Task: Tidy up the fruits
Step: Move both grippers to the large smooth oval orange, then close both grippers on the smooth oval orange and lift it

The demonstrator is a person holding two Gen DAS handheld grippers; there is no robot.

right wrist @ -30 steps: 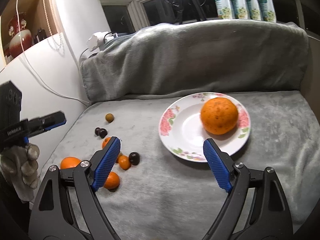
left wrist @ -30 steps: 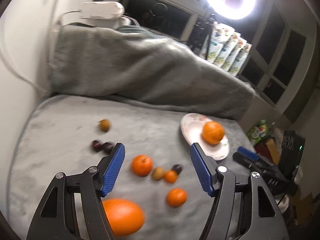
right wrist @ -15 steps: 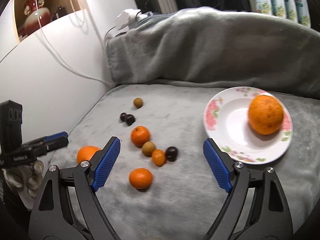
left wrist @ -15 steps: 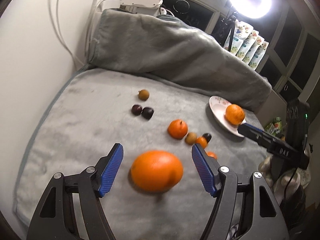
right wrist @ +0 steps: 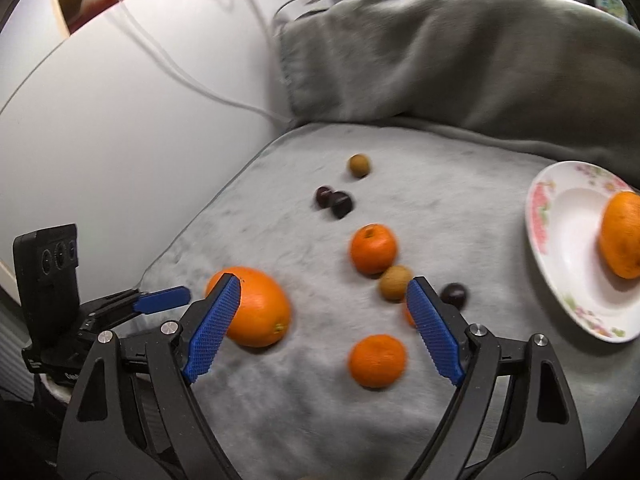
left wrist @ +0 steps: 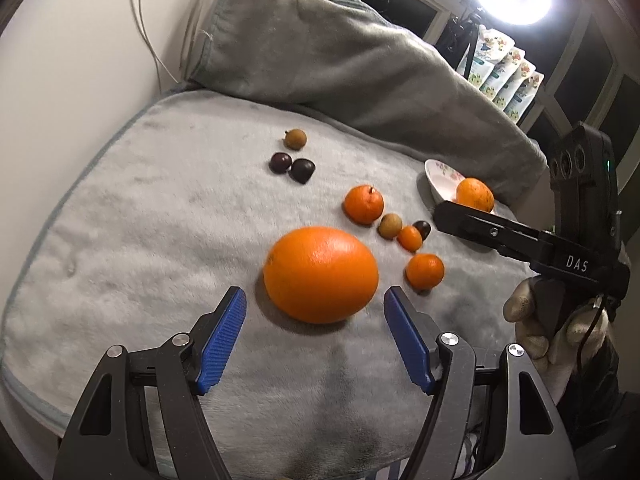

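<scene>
Left tool (left wrist: 314, 320) hovers wide and empty, framing the big orange (left wrist: 321, 274) at twelve o'clock – apparently lined up to grasp; right tool (right wrist: 324, 312) wide, empty too.

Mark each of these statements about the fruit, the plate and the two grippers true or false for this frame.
1. The left gripper is closed on the large orange. False: its jaws stand open and the orange lies just ahead of them on the grey blanket, untouched.
2. One orange sits on the floral plate. True.
3. The two dark plums lie side by side near a small brown fruit. True.
4. The right gripper holds a mandarin. False: its jaws are open and empty, and the mandarin lies on the blanket between them in its own view.
5. The plate is full of small fruit. False: only the one orange is seen on it.
</scene>
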